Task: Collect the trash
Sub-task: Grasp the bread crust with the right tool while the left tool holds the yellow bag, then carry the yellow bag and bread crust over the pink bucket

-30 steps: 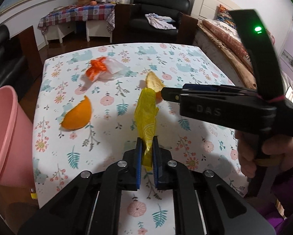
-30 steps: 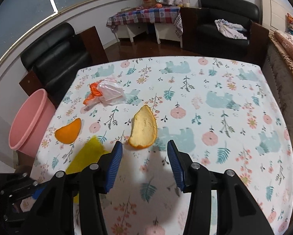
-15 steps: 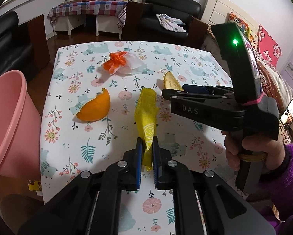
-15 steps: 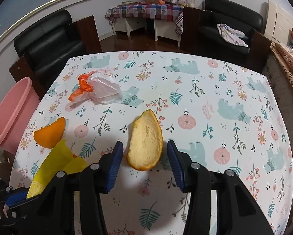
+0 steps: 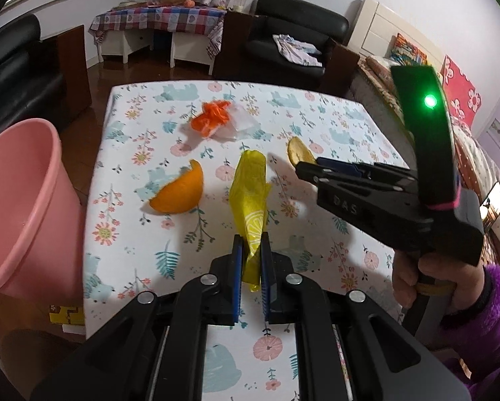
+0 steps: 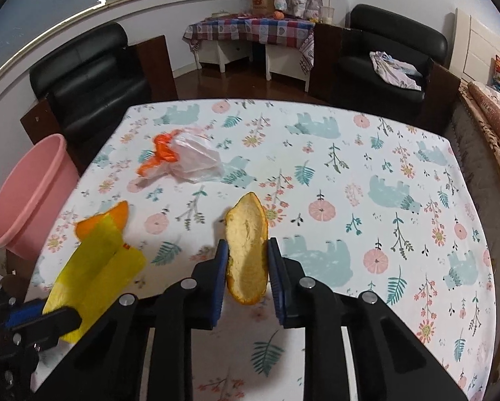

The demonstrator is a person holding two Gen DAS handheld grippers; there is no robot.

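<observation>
Tilting downward, right gripper [image 6: 246,260] closing around orange peel [image 6: 247,240], left gripper [image 5: 250,257] clamping yellow wrapper [image 5: 251,200]

Right tongs [image 6: 246,264] have moved forward around the pale orange peel [image 6: 246,244] and have just been closing: a second ago the peel lay ahead of wide jaws; now the blue pads [image 6: 221,267] sit against both its edges, on the surface.

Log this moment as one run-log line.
left tool: shut on yellow wrapper | right tool: just closing around orange peel | bin: nothing seen dropped in
</observation>
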